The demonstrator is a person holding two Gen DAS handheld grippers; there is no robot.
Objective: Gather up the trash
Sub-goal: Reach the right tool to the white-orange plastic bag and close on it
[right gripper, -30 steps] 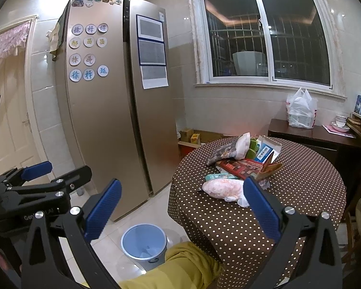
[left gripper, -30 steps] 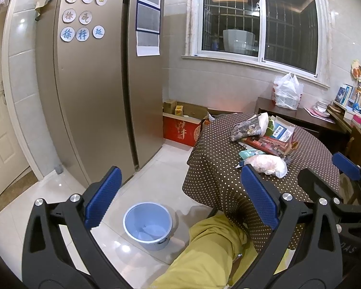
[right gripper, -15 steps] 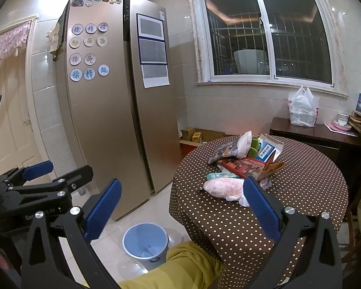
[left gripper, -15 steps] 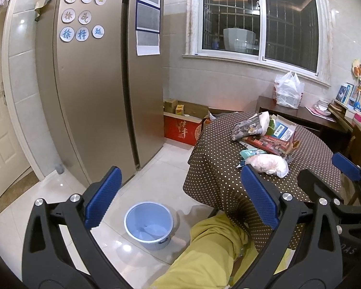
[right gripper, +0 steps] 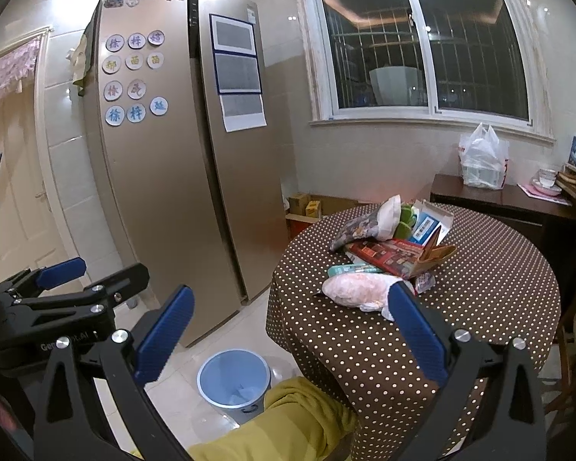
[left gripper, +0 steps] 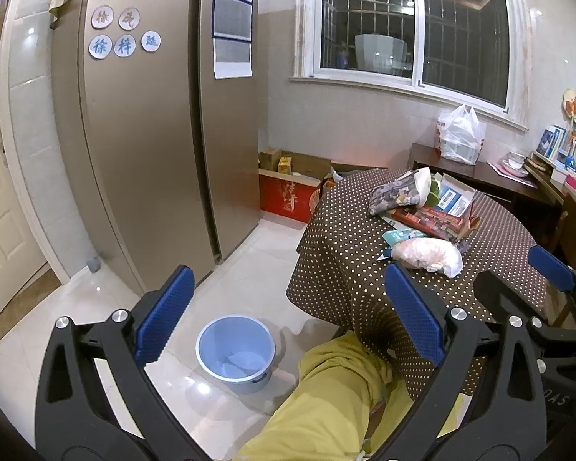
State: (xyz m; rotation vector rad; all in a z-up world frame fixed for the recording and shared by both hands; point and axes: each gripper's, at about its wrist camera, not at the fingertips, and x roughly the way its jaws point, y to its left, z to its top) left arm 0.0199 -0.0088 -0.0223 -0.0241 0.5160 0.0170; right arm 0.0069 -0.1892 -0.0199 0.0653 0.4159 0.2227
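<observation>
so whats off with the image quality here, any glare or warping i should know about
Left wrist view: fisheye bends the tall gold fridge inward, and ceiling light glares off the glossy white floor tiles beside the round light blue plastic bin. Right wrist view: the dark window mirrors the ceiling lights; corners are black vignette; focus looks sharp.

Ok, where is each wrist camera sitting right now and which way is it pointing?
Left wrist: on the open left gripper, held low, facing the blue bin on the floor and the table's near edge; the right gripper and a yellow-clad leg show.
Right wrist: on the open right gripper, higher, facing the trash pile on the table; the left gripper and the leg show.
Shared: bin, table, trash pile, fridge, window.
</observation>
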